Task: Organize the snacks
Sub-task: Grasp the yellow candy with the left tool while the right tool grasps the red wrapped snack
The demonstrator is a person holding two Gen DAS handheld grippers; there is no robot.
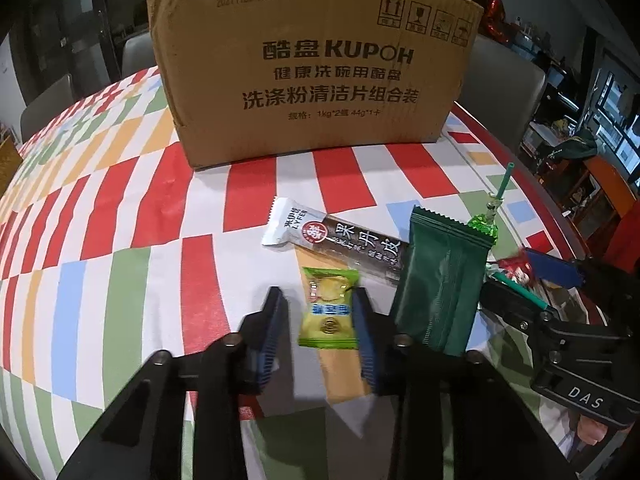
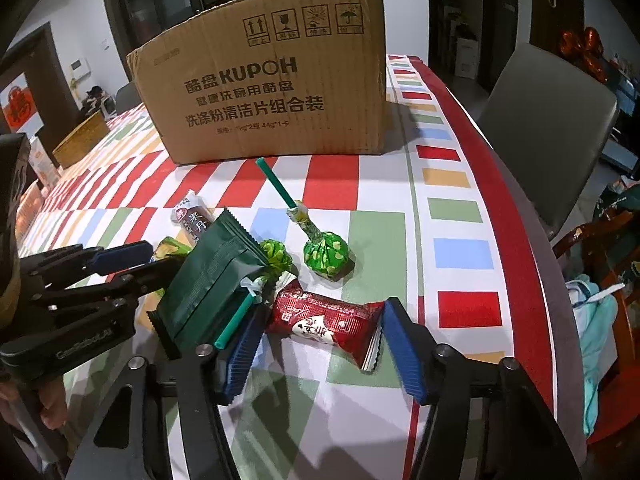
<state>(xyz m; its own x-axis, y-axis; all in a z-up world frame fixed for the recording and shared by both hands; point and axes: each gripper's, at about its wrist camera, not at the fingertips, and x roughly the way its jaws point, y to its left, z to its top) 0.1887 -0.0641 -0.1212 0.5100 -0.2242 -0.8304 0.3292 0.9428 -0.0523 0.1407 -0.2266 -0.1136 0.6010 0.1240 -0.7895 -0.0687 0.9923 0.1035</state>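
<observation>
On a desk [image 1: 120,208] spread with a red, green, blue and orange checked cloth, the left claw [image 1: 320,312] sits parted around a small yellow-green foil snack packet [image 1: 329,308]: its right finger touches the packet's edge, while the left finger stands clear. Just ahead of it lies a long dark fruit-leather bar with white ends [image 1: 336,240]; to its right rests a dark green matte sachet [image 1: 440,280]. Beyond both claws a brown corrugated cardboard box printed KUPOH [image 1: 316,68] stands upright. Ahead of the right claw [image 2: 320,344] lie two green foil-wrapped lollipops on teal sticks, one [image 2: 272,258] leaning against the sachet, the other [image 2: 326,256] on the cloth to its right. The right claw is spread wide around a red foil candy wrapper [image 2: 324,320], fingers at either end; whether they press it cannot be told.
</observation>
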